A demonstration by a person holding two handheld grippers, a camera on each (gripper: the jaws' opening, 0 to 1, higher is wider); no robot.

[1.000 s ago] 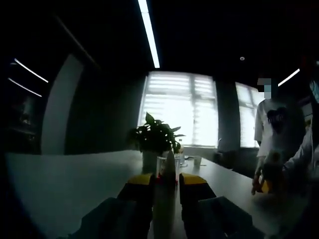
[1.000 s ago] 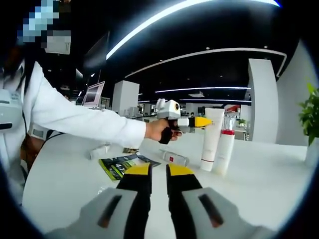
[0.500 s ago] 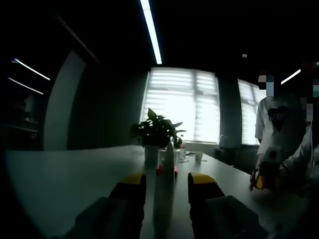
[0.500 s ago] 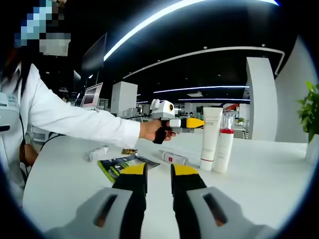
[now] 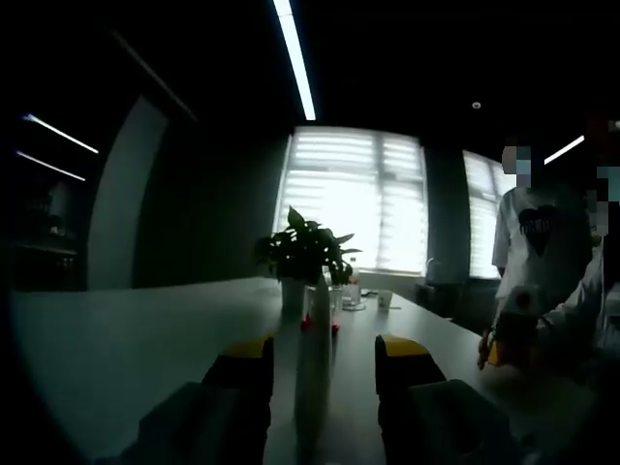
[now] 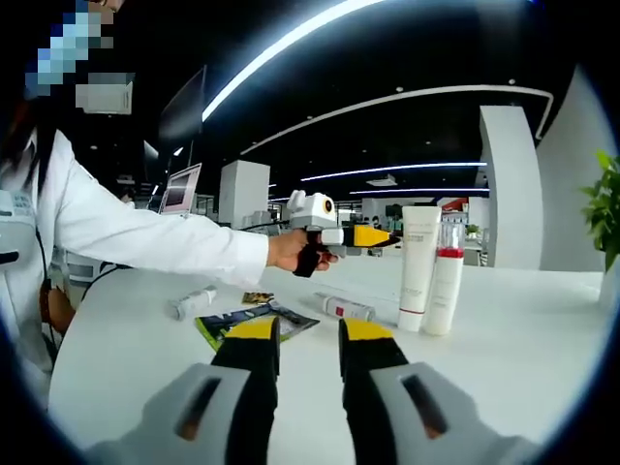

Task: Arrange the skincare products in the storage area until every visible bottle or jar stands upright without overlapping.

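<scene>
Left gripper (image 5: 323, 354): yellow-tipped jaws parted, tall white tube (image 5: 314, 378) standing upright between them, gap either side, not clamped. Just behind tube, red-collared bottle (image 5: 333, 315), partly hidden. Further back on white bench (image 5: 116, 339), potted green plant (image 5: 302, 254) against bright window.

Right gripper (image 6: 302, 334): jaws slightly apart, nothing between, low over bench. Ahead: white tube and clear-capped red-banded bottle upright, side by side. Small white tube with red label (image 6: 347, 308) lying flat, green-black leaflet (image 6: 254, 321) nearby, another white tube (image 6: 192, 303) lying further left.

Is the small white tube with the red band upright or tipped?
Tipped: the small white tube with the red band lies flat on the white table.
</scene>
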